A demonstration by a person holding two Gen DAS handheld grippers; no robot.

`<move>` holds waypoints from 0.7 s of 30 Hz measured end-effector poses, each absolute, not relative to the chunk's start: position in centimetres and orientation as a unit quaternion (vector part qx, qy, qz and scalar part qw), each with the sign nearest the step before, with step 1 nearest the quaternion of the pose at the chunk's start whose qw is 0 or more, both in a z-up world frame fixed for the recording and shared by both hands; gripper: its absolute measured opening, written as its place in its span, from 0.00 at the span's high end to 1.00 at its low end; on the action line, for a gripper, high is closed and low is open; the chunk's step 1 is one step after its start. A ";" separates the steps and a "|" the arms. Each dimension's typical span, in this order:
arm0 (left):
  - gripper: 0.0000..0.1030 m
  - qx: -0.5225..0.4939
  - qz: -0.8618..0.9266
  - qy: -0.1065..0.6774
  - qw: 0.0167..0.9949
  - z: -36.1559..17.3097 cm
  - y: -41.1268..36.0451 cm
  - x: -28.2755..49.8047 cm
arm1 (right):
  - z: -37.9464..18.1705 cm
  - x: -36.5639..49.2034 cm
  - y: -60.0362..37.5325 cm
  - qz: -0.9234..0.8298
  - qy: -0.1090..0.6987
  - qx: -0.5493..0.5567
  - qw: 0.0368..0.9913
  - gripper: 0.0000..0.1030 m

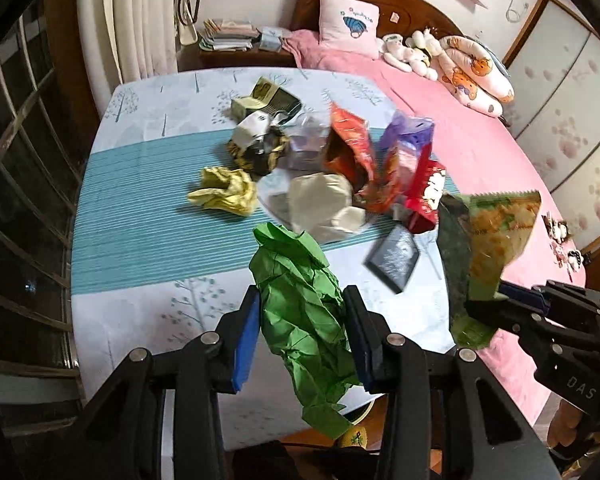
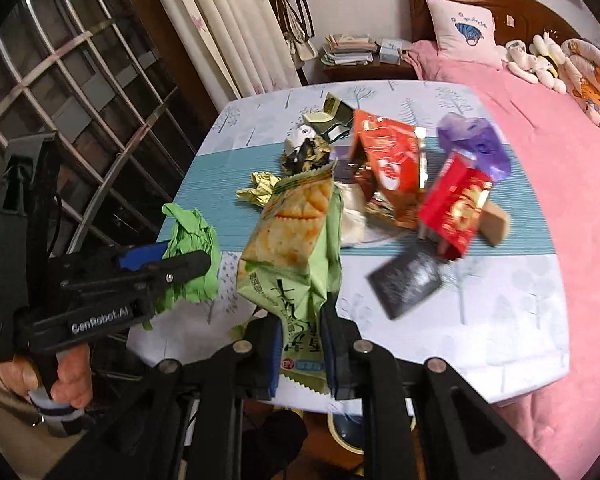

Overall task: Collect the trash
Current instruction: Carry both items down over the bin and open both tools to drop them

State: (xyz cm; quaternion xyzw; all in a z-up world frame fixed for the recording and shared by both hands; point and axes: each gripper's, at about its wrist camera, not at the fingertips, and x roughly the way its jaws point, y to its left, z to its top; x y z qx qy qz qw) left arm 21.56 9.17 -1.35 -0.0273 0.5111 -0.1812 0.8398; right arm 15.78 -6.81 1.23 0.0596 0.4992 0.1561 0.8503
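Observation:
My left gripper (image 1: 302, 312) is shut on a crumpled green paper (image 1: 300, 300) and holds it above the near edge of the table; it also shows in the right wrist view (image 2: 192, 244). My right gripper (image 2: 302, 336) is shut on a green cracker wrapper (image 2: 296, 240), held up over the table's front; the wrapper also shows in the left wrist view (image 1: 488, 248). A heap of trash lies mid-table: an orange-red snack bag (image 2: 388, 160), a red packet (image 2: 456, 208), a purple bag (image 2: 476, 140), a yellow crumpled wrapper (image 1: 228, 192), white paper (image 1: 324, 204) and a dark foil packet (image 2: 408, 280).
The table (image 1: 140, 200) has a blue-striped and white tree-print cloth. A pink bed (image 2: 560, 160) with pillows and soft toys lies to the right. A barred window (image 2: 80, 100) and curtains stand to the left. A nightstand with books (image 1: 228, 36) is behind.

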 end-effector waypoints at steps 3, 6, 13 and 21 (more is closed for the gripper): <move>0.62 -0.041 -0.158 0.506 0.847 -1.0 7.2 19.2 | 1.1 14.3 -8.8 0.177 0.499 0.052 0.847 0.84; 0.62 -0.059 -0.131 0.505 0.851 -1.3 4.9 15.8 | 0.7 12.4 -11.2 0.203 0.505 0.041 0.838 0.84; 0.62 -0.070 -0.106 0.505 0.854 -3.5 -0.1 8.6 | -2.6 7.1 -15.9 0.244 0.523 0.022 0.816 0.84; 0.62 -0.049 -0.093 0.561 0.821 -8.4 -3.5 3.3 | -9.1 3.4 -18.2 0.246 0.587 0.048 0.770 0.84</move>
